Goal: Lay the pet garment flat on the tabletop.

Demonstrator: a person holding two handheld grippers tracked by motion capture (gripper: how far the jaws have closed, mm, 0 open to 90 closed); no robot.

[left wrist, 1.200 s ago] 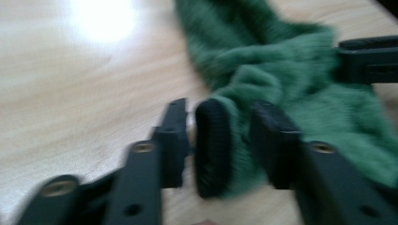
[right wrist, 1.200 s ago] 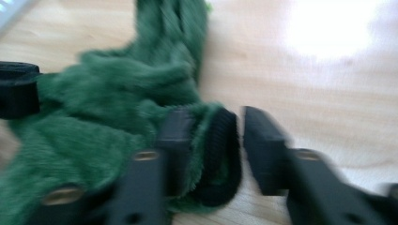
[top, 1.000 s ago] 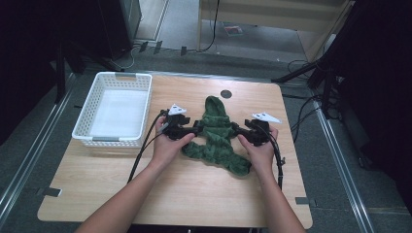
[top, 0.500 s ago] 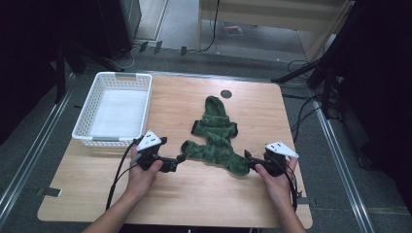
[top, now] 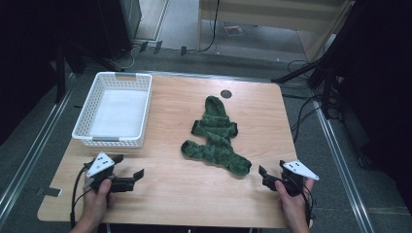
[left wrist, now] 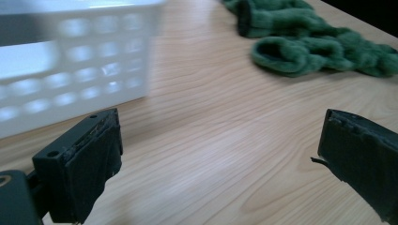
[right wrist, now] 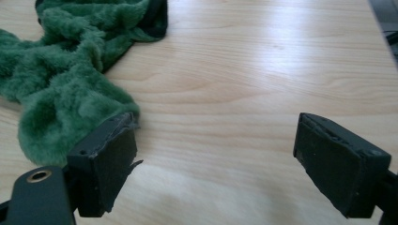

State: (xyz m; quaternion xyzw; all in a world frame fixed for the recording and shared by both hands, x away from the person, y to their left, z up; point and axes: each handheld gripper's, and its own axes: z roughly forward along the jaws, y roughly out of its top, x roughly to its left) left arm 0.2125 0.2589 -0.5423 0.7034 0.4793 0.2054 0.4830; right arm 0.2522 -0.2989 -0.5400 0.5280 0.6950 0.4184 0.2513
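**Both grippers withdrawn from garment**

High view: left gripper (top: 130, 176) and right gripper (top: 265, 175) have pulled back to the near edge; green garment (top: 216, 137) lies between and beyond them.

Left gripper view: jaws wide — nothing held, garment ahead right, white basket (left wrist: 70, 70) ahead left.

Right gripper view: jaws wide, empty — garment just beside the left jaw.

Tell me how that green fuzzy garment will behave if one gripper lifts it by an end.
The green fuzzy garment lies in soft rumpled folds on the table, so it will probably droop and trail. Its plush pile should give the pads grip rather than slip. It looks light, and unlikely to roll.
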